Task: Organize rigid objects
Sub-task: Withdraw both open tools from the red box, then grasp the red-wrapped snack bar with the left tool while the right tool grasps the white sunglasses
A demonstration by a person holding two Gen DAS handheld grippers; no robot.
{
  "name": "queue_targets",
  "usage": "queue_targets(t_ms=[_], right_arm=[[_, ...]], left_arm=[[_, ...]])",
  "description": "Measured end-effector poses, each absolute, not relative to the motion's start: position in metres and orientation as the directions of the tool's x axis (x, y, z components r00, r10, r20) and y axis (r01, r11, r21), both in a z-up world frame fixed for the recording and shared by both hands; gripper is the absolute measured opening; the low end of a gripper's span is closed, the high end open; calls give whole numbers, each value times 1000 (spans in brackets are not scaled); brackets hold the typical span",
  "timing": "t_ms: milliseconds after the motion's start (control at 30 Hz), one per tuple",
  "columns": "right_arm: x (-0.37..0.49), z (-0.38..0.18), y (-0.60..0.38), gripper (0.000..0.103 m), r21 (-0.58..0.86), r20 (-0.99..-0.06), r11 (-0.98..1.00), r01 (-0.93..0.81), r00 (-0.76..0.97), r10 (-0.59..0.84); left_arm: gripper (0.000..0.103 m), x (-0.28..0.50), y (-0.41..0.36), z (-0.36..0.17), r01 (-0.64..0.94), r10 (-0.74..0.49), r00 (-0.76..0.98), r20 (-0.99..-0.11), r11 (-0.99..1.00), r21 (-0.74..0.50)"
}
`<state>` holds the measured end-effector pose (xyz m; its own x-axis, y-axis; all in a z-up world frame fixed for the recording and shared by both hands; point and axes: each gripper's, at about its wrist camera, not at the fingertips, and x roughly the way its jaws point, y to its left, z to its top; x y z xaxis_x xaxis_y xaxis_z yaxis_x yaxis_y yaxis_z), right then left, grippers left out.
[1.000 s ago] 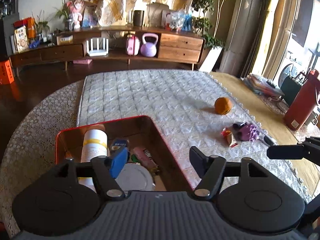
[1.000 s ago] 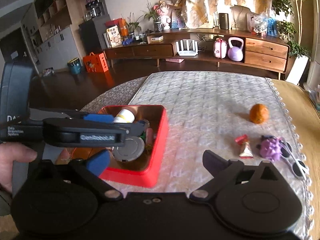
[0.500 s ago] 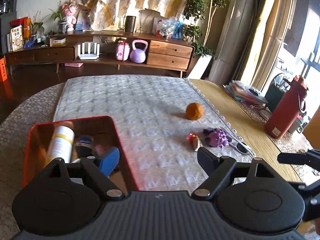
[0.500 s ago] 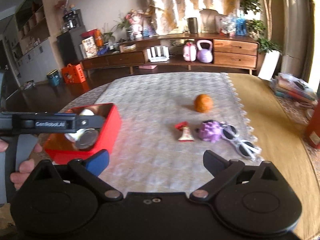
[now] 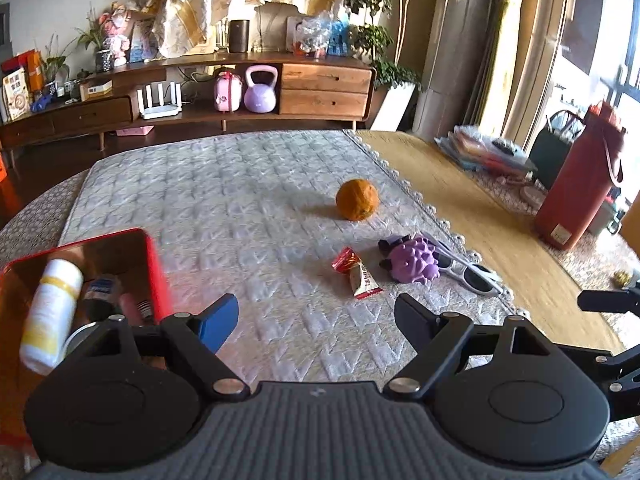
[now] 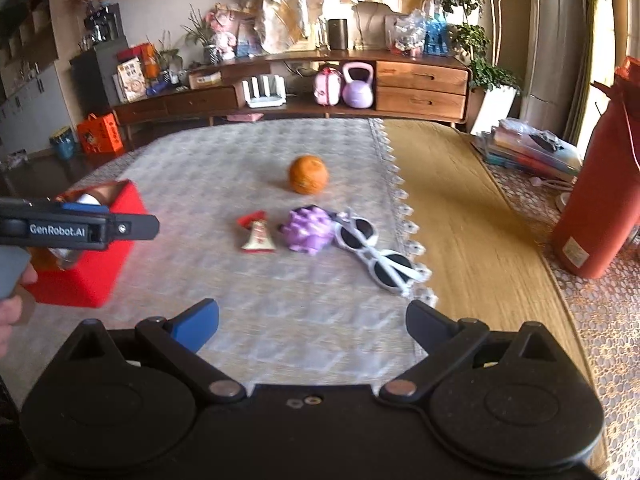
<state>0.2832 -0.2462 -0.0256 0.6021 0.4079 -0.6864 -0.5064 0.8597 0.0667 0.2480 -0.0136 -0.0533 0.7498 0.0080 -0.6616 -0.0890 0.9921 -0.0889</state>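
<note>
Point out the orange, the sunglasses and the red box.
orange [image 5: 357, 199], left wrist view, middle of the fruit
sunglasses [image 6: 376, 254], right wrist view, white frame between the lenses
red box [image 6: 90, 276], right wrist view, outer side wall

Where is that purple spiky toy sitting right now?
The purple toy lies on the quilted cloth, between the candy and the sunglasses, with the orange just behind.

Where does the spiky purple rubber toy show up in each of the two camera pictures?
Left wrist view: the spiky purple rubber toy lies right of centre, beside the white sunglasses.
Right wrist view: the toy lies near the middle, touching the sunglasses.
Shared landmark: the round orange fruit just beyond it.
</note>
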Motion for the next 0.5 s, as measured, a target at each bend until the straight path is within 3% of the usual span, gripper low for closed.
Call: queue_targets(t_ms=[500], right_arm=[[337,-62,-261,95,43,-707,865,-501,596,380]], left_arm=[[85,317,-30,-95,-151,40,709,-704,984,-96]])
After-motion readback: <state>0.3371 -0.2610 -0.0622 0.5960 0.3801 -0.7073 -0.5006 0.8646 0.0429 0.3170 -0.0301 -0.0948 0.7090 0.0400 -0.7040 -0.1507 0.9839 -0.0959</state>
